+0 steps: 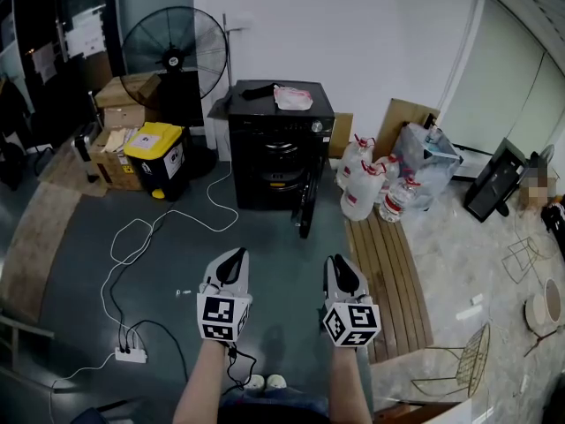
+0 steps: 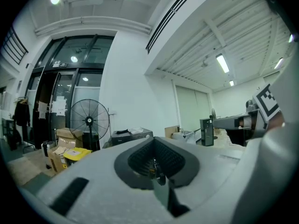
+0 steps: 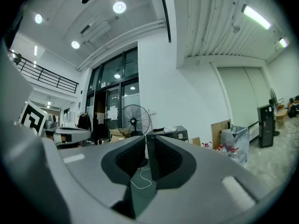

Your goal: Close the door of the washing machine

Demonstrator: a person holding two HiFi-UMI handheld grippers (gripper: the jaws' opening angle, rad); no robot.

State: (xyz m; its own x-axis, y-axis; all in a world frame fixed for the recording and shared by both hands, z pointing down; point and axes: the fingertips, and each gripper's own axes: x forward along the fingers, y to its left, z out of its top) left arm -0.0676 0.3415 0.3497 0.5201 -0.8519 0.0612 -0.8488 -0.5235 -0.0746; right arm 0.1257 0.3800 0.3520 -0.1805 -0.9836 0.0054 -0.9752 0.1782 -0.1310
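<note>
The black washing machine stands against the far white wall, and its door hangs open, swung out to the right of its front. Both grippers are held level over the grey floor, well short of the machine. My left gripper has its jaws together with nothing in them. My right gripper shows a narrow slit between its jaws, also with nothing in them. The left gripper view shows the left gripper with the machine far beyond it. The right gripper view shows the right gripper and the machine behind it.
A standing fan, cardboard boxes and a yellow-lidded bin sit left of the machine. Water bottles and a slatted wooden board lie to its right. A power strip and white cables trail over the floor at left.
</note>
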